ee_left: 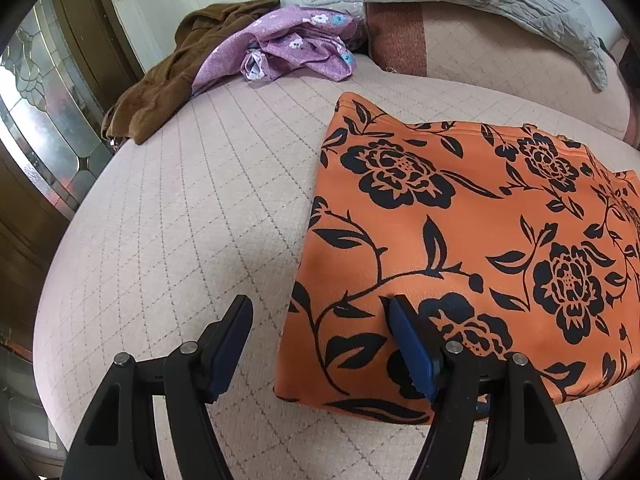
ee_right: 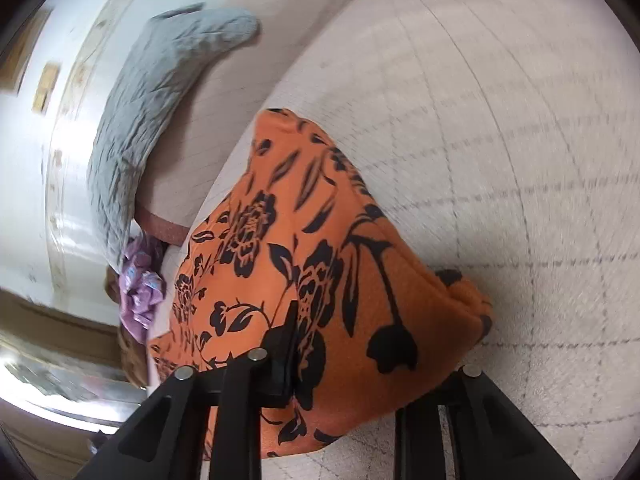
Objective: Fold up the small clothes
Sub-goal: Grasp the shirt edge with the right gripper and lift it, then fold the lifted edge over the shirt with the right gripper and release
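An orange garment with black flowers point(ee_left: 460, 240) lies folded flat on the pale quilted bed point(ee_left: 180, 220). My left gripper point(ee_left: 320, 320) is open and empty, hovering over the garment's near left corner, its right finger point(ee_left: 412, 352) above the cloth. In the right wrist view, which is tilted and blurred, the same orange garment point(ee_right: 320, 264) drapes over my right gripper point(ee_right: 372, 344). Cloth lies between the fingers and hides the right one. Only the left finger point(ee_right: 286, 344) shows, so the grip is unclear.
A purple flowered garment point(ee_left: 296, 48) and a brown garment point(ee_left: 160, 84) lie crumpled at the far left of the bed. A grey quilt point(ee_left: 480, 4) lies over a pillow point(ee_left: 472, 52) at the head. A glass-panelled door point(ee_left: 40, 120) stands left.
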`<action>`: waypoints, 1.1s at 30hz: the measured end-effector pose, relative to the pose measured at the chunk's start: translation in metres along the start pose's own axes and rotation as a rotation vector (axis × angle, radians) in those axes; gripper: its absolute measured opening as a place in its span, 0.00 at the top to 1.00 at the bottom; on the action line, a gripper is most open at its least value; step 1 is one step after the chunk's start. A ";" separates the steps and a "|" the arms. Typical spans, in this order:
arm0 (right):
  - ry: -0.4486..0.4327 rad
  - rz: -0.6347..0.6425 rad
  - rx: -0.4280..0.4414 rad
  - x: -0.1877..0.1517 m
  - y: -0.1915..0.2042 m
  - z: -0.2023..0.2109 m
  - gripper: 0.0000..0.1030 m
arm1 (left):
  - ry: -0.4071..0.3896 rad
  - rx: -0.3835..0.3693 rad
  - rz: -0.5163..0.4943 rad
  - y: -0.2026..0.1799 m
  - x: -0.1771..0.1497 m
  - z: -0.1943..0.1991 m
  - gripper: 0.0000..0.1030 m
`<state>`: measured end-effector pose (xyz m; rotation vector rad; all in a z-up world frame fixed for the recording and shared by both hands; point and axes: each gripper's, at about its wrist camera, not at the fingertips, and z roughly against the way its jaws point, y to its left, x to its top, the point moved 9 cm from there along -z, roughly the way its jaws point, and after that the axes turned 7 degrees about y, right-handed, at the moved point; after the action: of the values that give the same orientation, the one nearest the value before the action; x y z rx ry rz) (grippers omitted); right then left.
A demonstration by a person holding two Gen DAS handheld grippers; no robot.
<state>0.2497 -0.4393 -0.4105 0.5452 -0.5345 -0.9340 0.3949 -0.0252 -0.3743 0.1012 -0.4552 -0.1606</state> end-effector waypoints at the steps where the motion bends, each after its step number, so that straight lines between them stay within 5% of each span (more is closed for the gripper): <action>1: -0.025 0.049 -0.021 0.000 0.009 0.005 0.78 | 0.006 -0.009 0.006 0.001 0.000 -0.001 0.31; 9: -0.117 0.292 -0.077 -0.012 0.079 0.034 0.80 | 0.018 -0.045 0.098 0.034 0.012 0.008 0.31; 16: -0.115 0.471 -0.045 -0.056 0.186 0.035 0.80 | 0.002 0.051 0.257 0.123 0.019 0.013 0.31; 21: -0.043 0.545 0.009 -0.108 0.258 0.002 0.80 | -0.001 0.093 0.375 0.182 0.012 0.013 0.31; 24: 0.075 0.611 -0.023 -0.155 0.284 -0.051 0.80 | 0.007 0.067 0.432 0.202 0.008 0.010 0.31; 28: 0.329 0.612 -0.041 -0.210 0.274 -0.127 0.60 | 0.009 0.043 0.457 0.208 0.007 0.009 0.31; 29: 0.320 0.614 -0.029 -0.213 0.270 -0.130 0.57 | 0.009 0.033 0.456 0.207 0.008 0.008 0.31; 33: 0.378 0.628 0.229 -0.213 0.277 -0.096 0.24 | -0.005 -0.021 0.435 0.193 0.015 0.010 0.31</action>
<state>0.3720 -0.1042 -0.3436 0.6865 -0.4300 -0.1636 0.4294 0.1606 -0.3329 -0.0205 -0.4702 0.2618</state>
